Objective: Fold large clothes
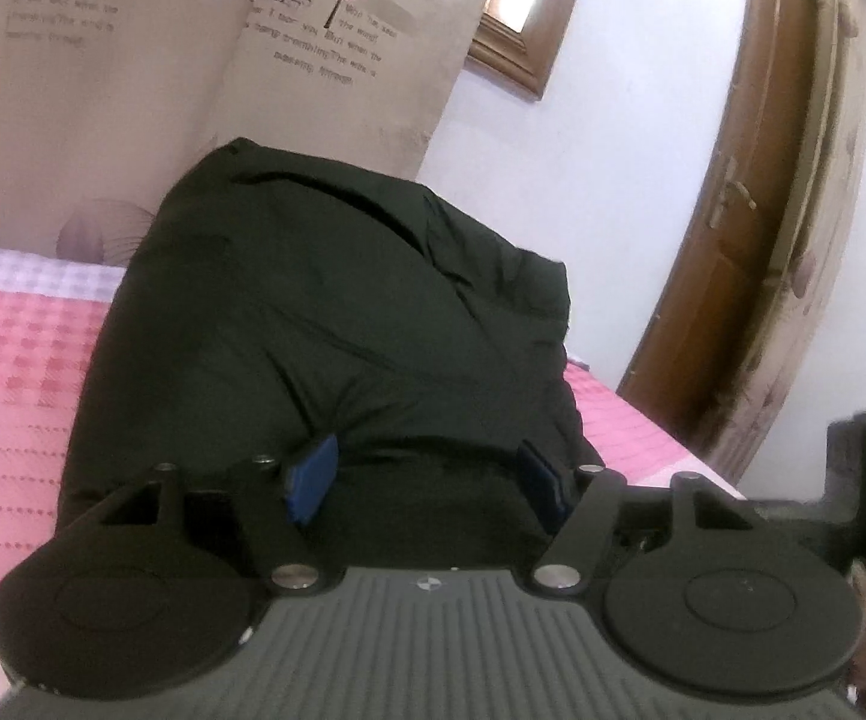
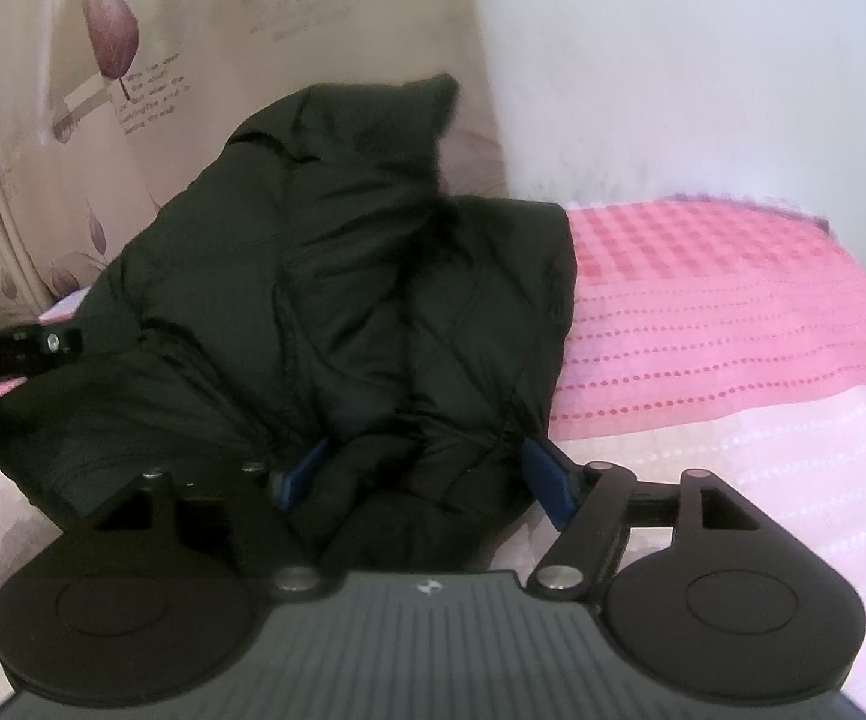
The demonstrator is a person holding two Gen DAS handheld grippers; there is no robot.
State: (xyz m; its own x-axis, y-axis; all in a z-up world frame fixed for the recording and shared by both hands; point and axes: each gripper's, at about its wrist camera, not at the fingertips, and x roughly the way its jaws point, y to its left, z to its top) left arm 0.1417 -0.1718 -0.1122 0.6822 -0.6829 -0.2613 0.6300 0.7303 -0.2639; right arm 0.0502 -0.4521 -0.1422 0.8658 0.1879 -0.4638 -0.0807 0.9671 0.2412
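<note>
A large black padded jacket (image 1: 325, 324) lies bunched on the pink bed; it also shows in the right wrist view (image 2: 337, 300). My left gripper (image 1: 427, 480) has its blue-padded fingers (image 1: 313, 480) wide apart, with the jacket's near edge bulging between them. My right gripper (image 2: 424, 474) also has its fingers (image 2: 547, 474) wide apart, with quilted jacket folds lying between them. Neither pair of pads visibly pinches the cloth. The other gripper's body shows at the right edge of the left view (image 1: 865, 480) and at the left edge of the right view (image 2: 19, 348).
A pink checked bedspread (image 2: 733, 324) covers the bed (image 1: 7, 372). A beige curtain with leaf print (image 1: 133, 90) hangs behind. A white wall (image 2: 703, 60) and a wooden door (image 1: 751, 210) stand beyond. A window frame (image 1: 523, 18) is up high.
</note>
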